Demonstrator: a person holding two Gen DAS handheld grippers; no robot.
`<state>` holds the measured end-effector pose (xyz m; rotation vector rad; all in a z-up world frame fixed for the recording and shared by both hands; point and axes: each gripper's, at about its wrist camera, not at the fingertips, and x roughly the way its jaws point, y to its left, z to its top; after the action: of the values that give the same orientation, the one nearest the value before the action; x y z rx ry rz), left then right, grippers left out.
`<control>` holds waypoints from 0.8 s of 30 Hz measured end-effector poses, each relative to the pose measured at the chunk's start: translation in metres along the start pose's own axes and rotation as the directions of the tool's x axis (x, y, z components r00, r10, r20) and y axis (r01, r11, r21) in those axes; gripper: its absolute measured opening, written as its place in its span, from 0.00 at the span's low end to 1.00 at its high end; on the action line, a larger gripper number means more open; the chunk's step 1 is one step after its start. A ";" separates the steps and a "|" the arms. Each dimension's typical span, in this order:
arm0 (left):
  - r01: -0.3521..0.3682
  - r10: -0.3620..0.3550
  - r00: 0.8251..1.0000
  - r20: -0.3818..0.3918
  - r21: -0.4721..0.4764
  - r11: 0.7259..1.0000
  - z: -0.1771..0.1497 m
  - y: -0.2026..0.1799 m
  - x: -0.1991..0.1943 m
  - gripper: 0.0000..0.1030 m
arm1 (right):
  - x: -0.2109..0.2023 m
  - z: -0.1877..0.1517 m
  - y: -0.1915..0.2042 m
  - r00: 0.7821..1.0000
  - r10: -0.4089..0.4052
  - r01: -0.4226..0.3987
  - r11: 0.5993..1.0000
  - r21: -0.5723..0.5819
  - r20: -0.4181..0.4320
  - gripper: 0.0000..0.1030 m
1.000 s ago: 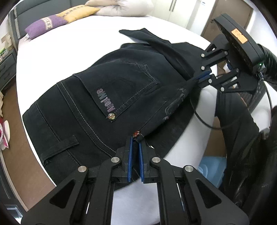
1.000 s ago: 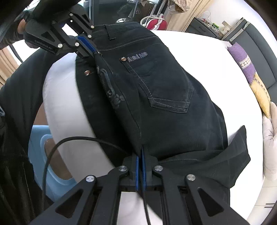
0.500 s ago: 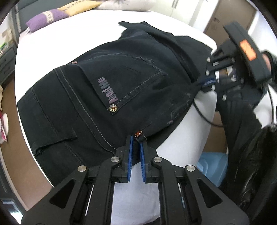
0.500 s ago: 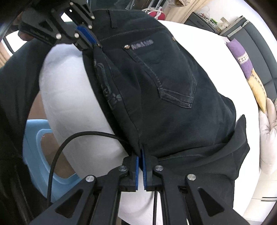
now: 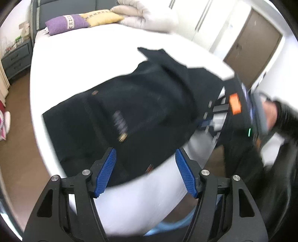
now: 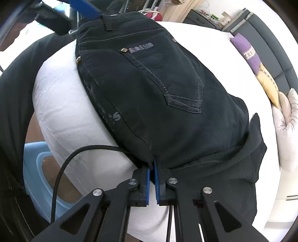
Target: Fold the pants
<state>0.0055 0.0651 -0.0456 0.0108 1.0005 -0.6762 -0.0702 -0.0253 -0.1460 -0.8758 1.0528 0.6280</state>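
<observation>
The black pants (image 6: 158,93) lie folded on the white bed (image 6: 61,104), close to its near edge, with the back pocket and its grey lettering facing up. One trouser end sticks out from the folded pile on the side toward the pillows.

The left gripper (image 5: 145,167) is above the waistband edge of the pants. Its jaws are opening, the blue pads (image 5: 106,171) stand well apart, and they do not press on the cloth; the pants edge lies below, between them. This view is blurred.

The right gripper (image 6: 151,178) is at the other end of the folded edge. Its fingers are almost pressed together and pinch a fold of the black cloth. A black cable (image 6: 61,171) runs beside it across the bed edge.

A purple pillow (image 5: 65,23) and a yellow pillow (image 5: 102,17) lie at the head of the bed. A light blue stool (image 6: 39,178) stands on the floor beside the bed.
</observation>
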 end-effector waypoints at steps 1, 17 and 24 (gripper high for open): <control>0.001 -0.001 1.000 0.014 -0.010 1.000 0.010 -0.006 0.012 0.63 | 0.000 0.000 0.000 1.000 -0.001 0.001 1.000 0.013 0.002 0.09; -0.076 0.067 0.995 -0.078 -0.117 0.990 0.034 -0.024 0.114 0.61 | -0.063 -0.097 -0.125 0.921 0.239 -0.388 0.631 0.671 0.307 0.69; -0.066 0.059 0.997 -0.052 -0.158 0.985 0.018 -0.012 0.117 0.61 | -0.066 -0.057 -0.241 0.955 -0.030 -0.233 0.535 0.812 0.294 0.73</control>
<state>0.0550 -0.0111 -0.1230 -0.0819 1.0936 -0.5390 0.0701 -0.2022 -0.0241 0.1517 0.9892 0.2408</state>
